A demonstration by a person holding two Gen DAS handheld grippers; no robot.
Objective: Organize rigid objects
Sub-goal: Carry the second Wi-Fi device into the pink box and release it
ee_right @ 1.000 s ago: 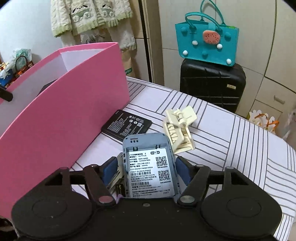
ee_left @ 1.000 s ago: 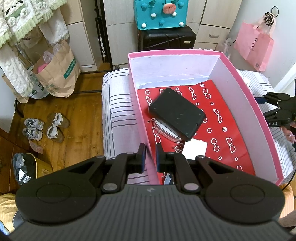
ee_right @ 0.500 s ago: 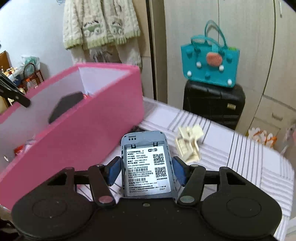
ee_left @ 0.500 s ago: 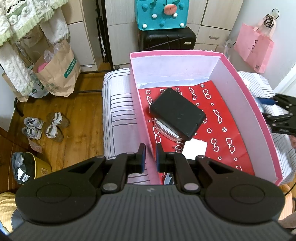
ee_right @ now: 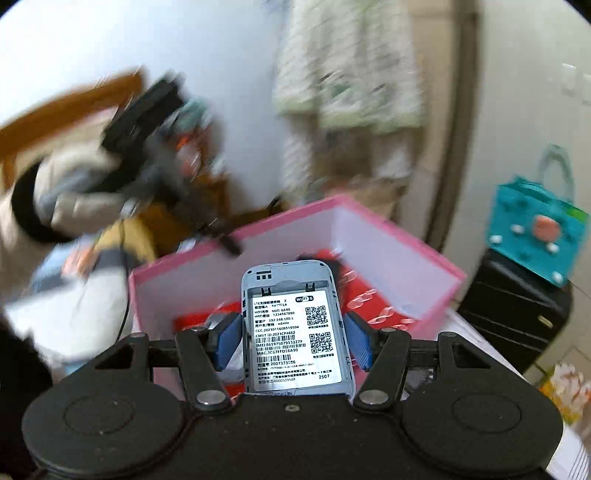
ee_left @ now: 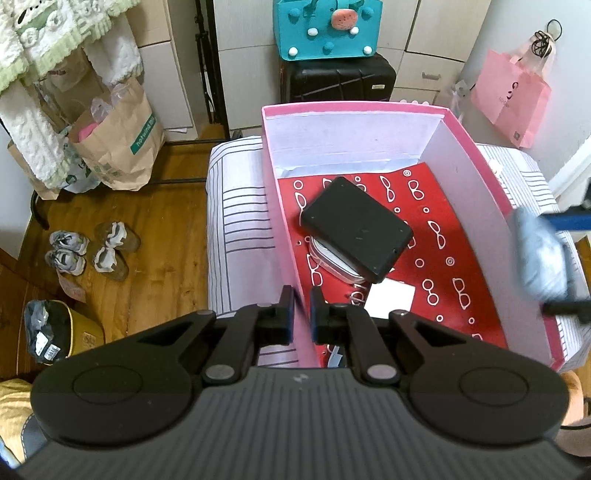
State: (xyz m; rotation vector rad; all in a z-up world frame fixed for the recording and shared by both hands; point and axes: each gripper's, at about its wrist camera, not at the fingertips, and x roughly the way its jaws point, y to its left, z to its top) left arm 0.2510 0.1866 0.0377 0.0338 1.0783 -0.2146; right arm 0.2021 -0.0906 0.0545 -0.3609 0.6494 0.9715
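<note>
Left wrist view looks down on a striped white cloth covering the surface, with a wooden floor beside it. Against the far cupboards stands one black suitcase with one teal bag on top; one pink shopping bag hangs to the right, brown paper bags sit to the left, and two pairs of shoes lie on the floor.

One pink box rests on the cloth, lined with red patterned paper. Inside I count one black flat device lying tilted over one white round-cornered thing, and one white square card just beside them.

The left gripper pinches the box's near-left wall, fingers pressed together on the thin card.

The right gripper carries one grey wifi router, label side up, its blue pads against the router's sides. It hangs over the box's right rim, blurred in the left view.
</note>
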